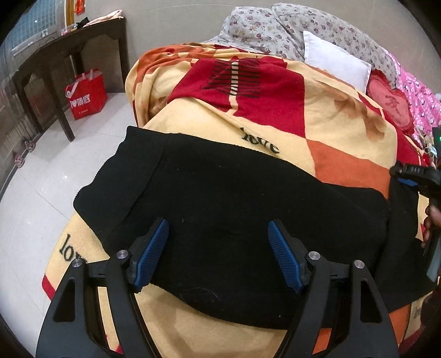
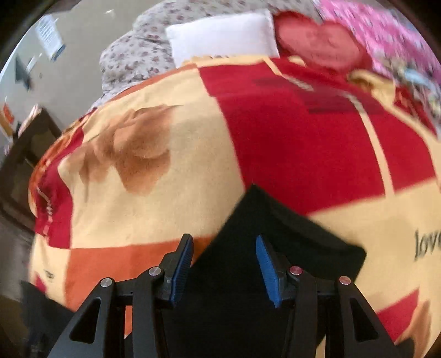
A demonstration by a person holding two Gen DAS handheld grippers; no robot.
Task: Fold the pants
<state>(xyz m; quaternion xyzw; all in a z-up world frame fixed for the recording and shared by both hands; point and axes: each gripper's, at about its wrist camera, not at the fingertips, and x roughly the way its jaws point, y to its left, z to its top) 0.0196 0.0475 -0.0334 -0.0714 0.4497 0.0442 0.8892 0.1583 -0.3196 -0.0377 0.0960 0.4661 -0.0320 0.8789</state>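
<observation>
The black pants (image 1: 234, 203) lie folded across a yellow, red and orange blanket (image 1: 317, 110) on a bed. My left gripper (image 1: 219, 236) is open above the near edge of the pants, its blue pads (image 1: 154, 253) wide apart and holding nothing. My right gripper (image 2: 223, 250) is open over a corner of the pants (image 2: 289, 234); cloth lies between and under its pads (image 2: 266, 272), and they are not closed on it. The right gripper also shows at the right edge of the left wrist view (image 1: 413, 176). The right wrist view is motion-blurred.
A white pillow (image 1: 333, 60), a flowered quilt (image 1: 275, 24), a red heart cushion (image 1: 391, 102) and pink bedding (image 1: 421, 102) lie at the bed's far end. A dark wooden table (image 1: 63, 52) and a red bag (image 1: 86, 95) stand on the tiled floor at left.
</observation>
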